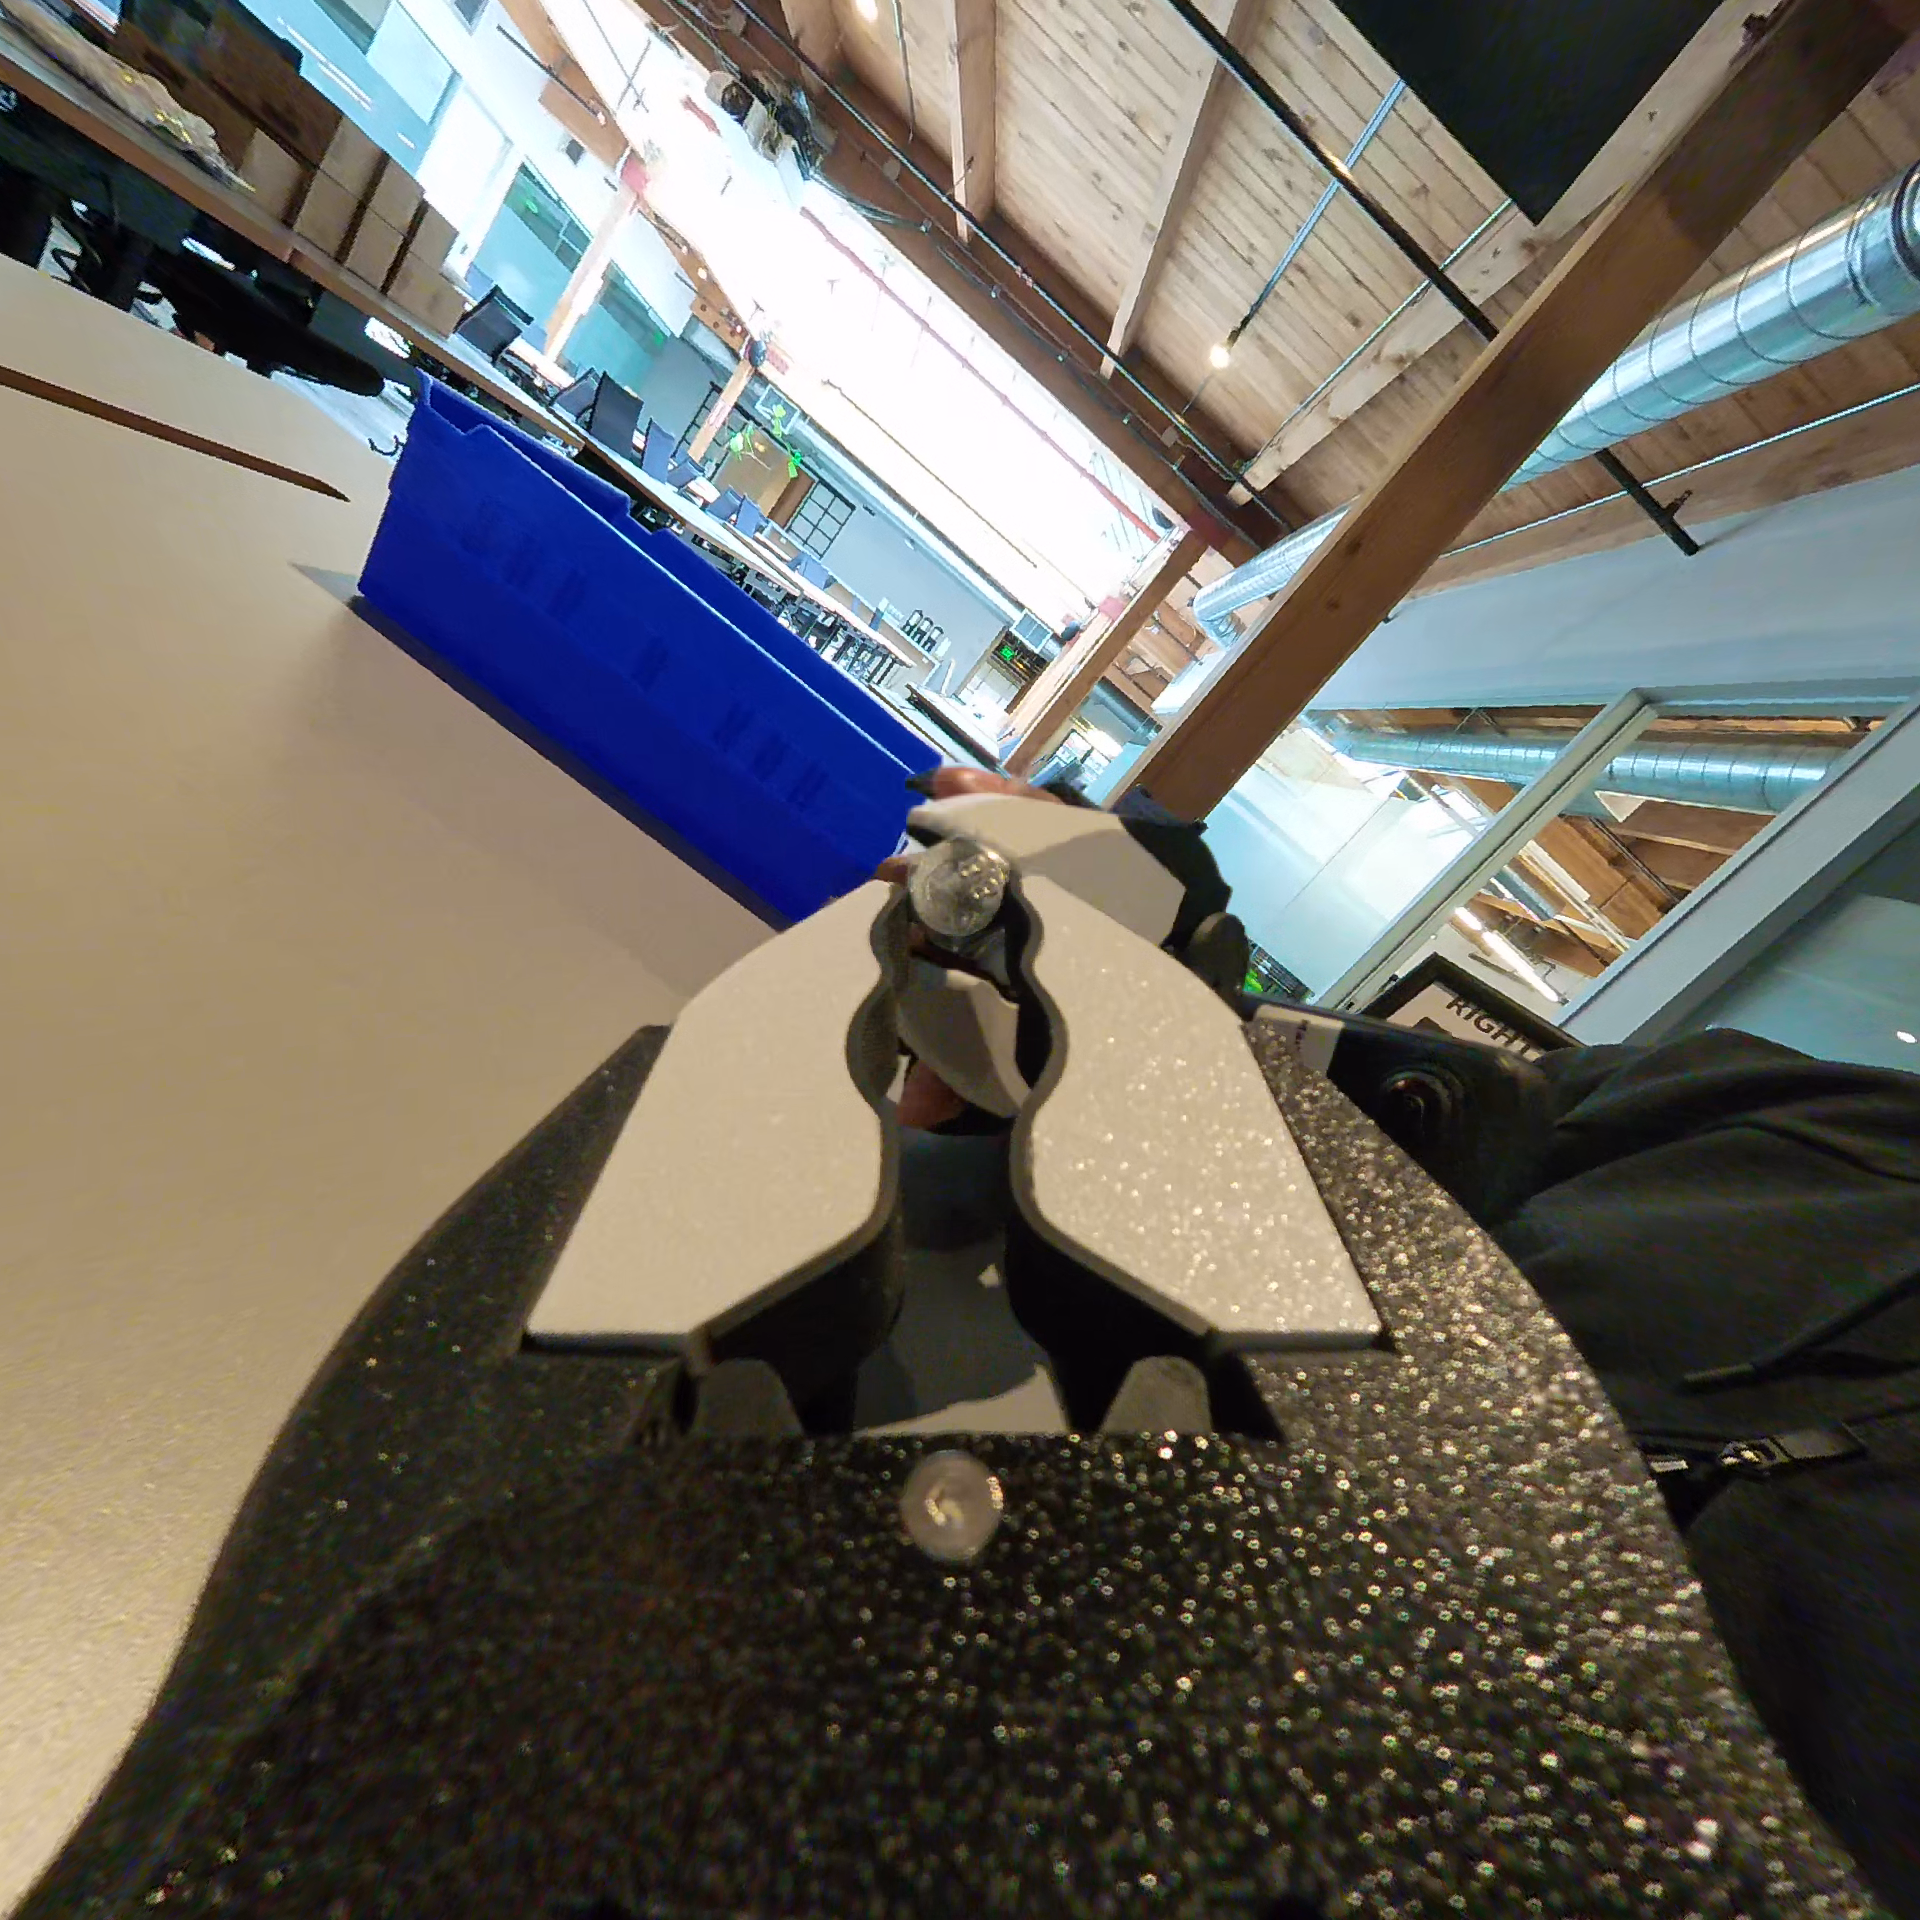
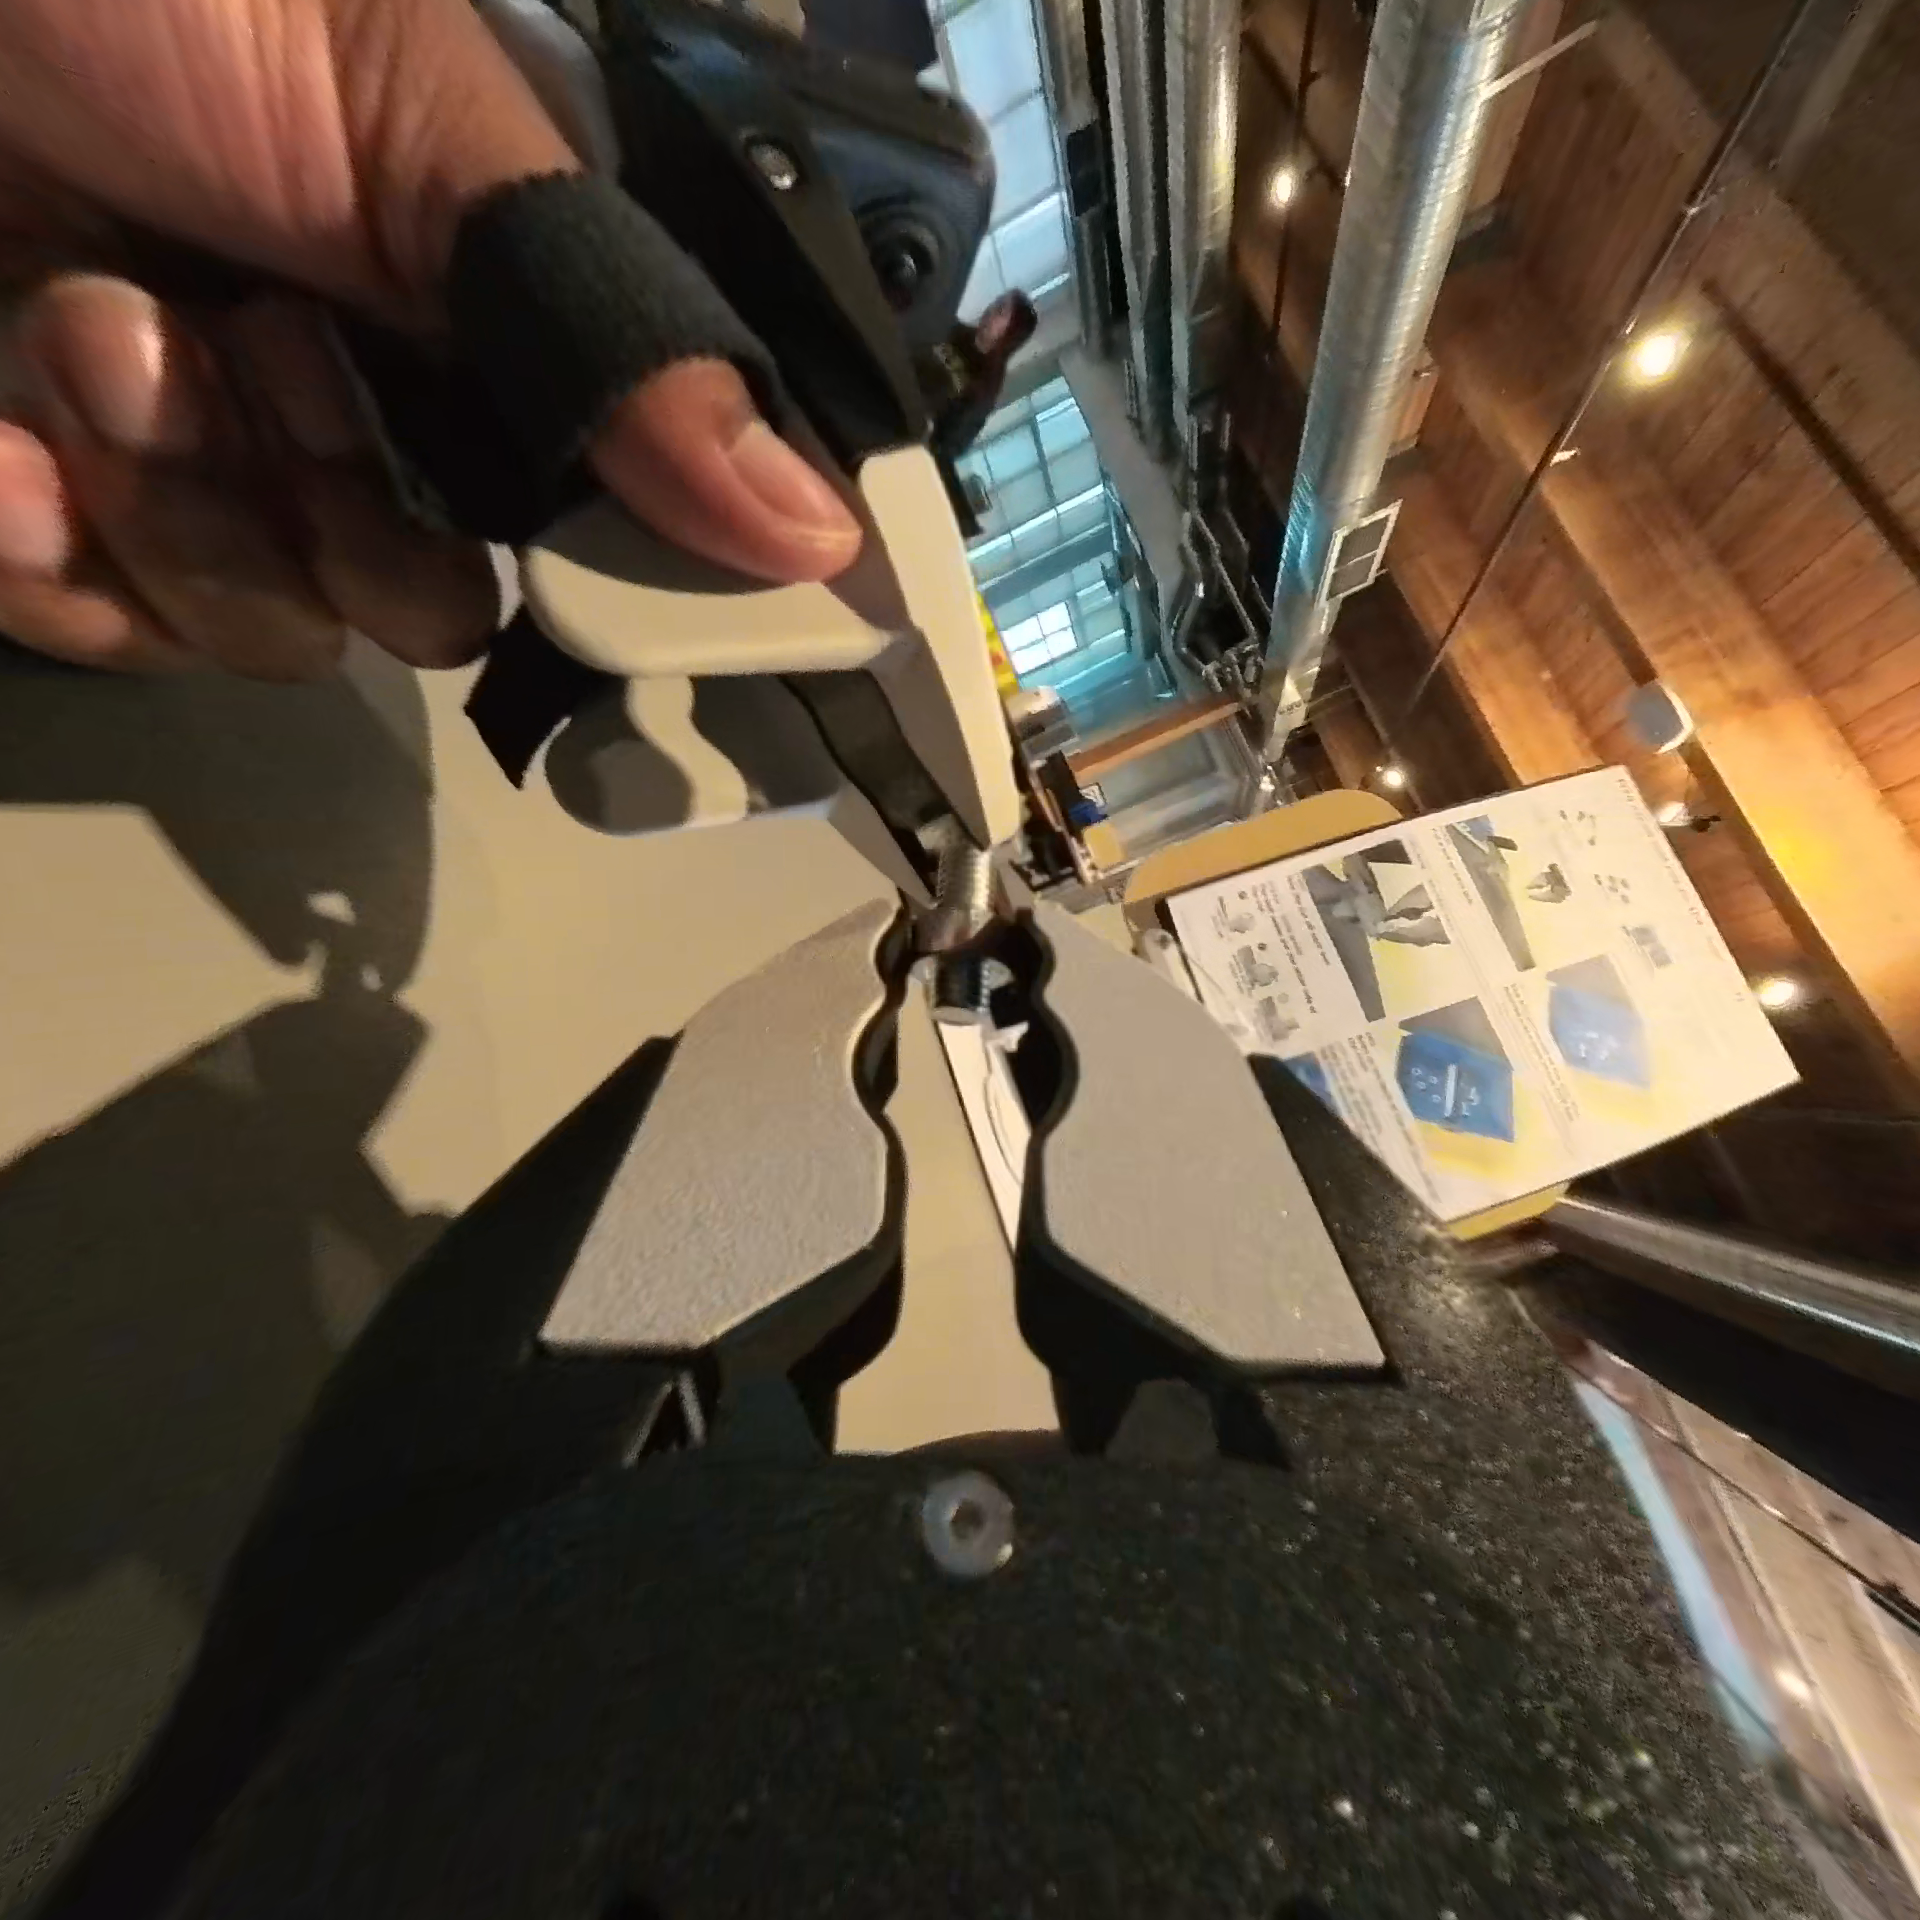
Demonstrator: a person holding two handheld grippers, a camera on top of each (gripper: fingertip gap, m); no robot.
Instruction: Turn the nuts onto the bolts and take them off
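**Bolt and nut held in mid-air**

Your left tool (image 1: 956, 914) clamps the bolt (image 1: 957, 878) by its head, above the bench (image 1: 208, 831). Your right tool (image 2: 961, 961) pinches the nut (image 2: 961, 982) on the threads. Both are small, rigid, slick steel; grip the flats.

Left wrist view: bright daylight, windows (image 1: 935, 343) blown out, sharp. Right wrist view: dimmer, warm ceiling lamps (image 2: 1657, 353), hard shadows on worktop (image 2: 582, 935), hand (image 2: 312, 343) motion-blurred. Both fisheye, straight lines bend near the edges.
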